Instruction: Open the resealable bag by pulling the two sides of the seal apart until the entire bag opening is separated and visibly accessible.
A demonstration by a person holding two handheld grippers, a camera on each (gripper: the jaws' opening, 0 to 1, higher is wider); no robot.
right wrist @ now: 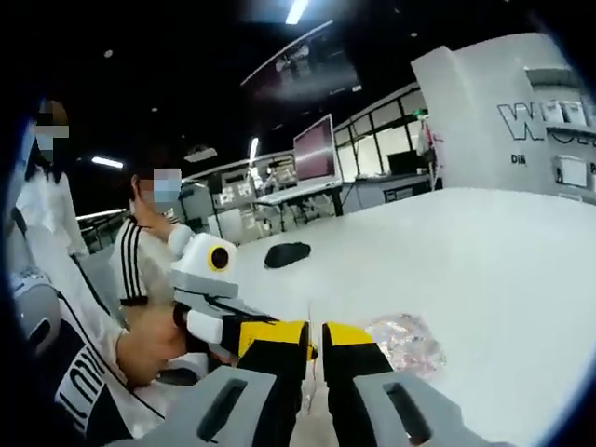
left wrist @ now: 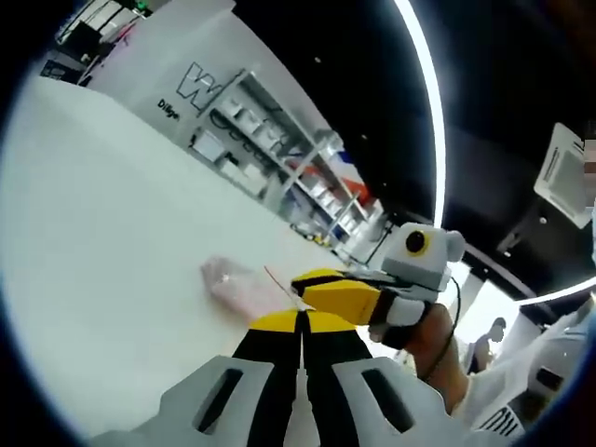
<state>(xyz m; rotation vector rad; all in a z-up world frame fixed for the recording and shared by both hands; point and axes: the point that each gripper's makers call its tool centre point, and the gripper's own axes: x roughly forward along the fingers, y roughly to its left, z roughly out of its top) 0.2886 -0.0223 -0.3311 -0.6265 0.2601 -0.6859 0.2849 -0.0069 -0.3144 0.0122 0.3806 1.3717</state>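
A: White table (left wrist: 112, 233) all around, and the resealable bag (left wrist: 244, 284) lies on it, clear with pinkish contents, just beyond the jaws in the left gripper view.

B: What of the left gripper (left wrist: 303, 321)?

A: Its yellow-tipped jaws stand pressed nearly together at the bag's near edge; a thin strip of the plastic seems pinched between them, though the edge is too fine to be sure. The right gripper (left wrist: 340, 293) comes in from the right, its yellow tip touching the same edge.

B: And in the right gripper view?

A: The right gripper (right wrist: 317, 340) has its jaws close, a narrow gap with thin film rising there. The bag (right wrist: 405, 343) lies just to the right on the table (right wrist: 484, 261). The left gripper (right wrist: 265, 335) meets it from the left, held by a hand (right wrist: 149, 349).
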